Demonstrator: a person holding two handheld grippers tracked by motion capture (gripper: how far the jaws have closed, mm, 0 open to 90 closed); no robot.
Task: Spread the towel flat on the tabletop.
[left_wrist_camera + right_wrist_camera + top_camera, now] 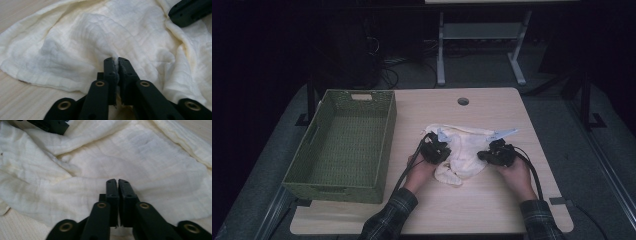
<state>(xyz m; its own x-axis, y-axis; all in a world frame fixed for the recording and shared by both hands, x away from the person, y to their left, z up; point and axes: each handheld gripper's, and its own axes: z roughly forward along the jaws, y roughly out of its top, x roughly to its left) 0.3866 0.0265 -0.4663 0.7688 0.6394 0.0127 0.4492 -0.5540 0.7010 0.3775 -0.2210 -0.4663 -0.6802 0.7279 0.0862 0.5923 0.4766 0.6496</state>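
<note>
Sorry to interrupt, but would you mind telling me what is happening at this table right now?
A person is working a crumpled cream cloth on a wooden table with a gripper in each hand. The left gripper has its jaws shut on a fold of the cloth. The right gripper has its jaws closed together over the cloth, but whether they pinch any fabric is unclear. A green woven basket stands to the left of the cloth with nothing in it.

Empty green basket (343, 145), table's (492, 200) left.
</note>
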